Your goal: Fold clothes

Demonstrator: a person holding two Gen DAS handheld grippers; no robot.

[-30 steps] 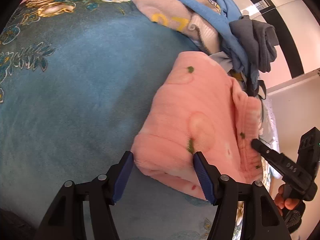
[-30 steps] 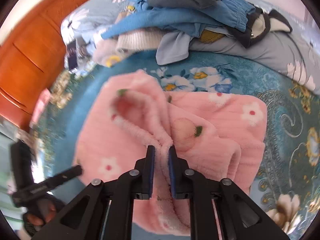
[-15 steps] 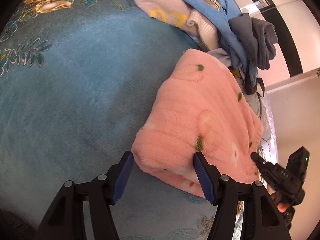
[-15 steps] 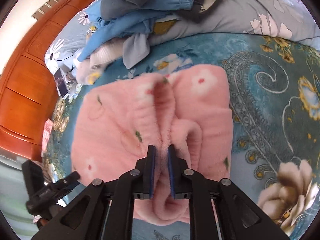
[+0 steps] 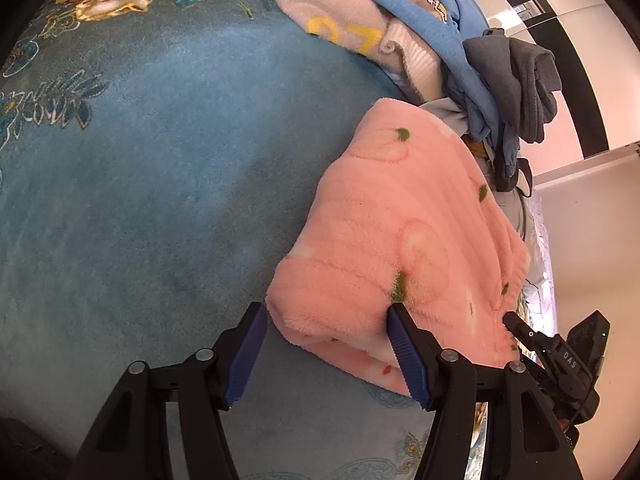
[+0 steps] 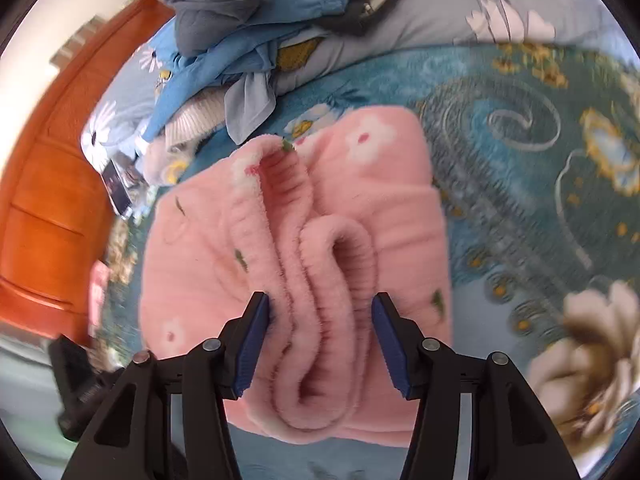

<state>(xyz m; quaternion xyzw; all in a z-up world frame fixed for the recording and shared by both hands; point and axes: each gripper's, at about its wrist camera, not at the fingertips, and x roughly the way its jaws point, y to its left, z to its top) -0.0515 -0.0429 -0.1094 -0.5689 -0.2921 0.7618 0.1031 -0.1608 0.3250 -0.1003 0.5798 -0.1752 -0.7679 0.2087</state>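
My right hand-held gripper (image 6: 320, 320) has just let go, jaws now apart around the ribbed edge of the pink fleece garment (image 6: 304, 264) at frame centre on the bed, so this fold looks laid, while my left hand-held gripper (image 5: 326, 344) stays apart at its corner.

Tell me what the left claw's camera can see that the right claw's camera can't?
Only the left view shows the yellow numbers on the beige fleece top and the smooth outer side of the pink fleece garment, with the right claw at its edge. Only the right view shows the orange wooden cabinet, the garment's ribbed cuffs bunched between open pads, and the big cream flower. Both show the pink garment, the blue floral blanket and the clothes pile.
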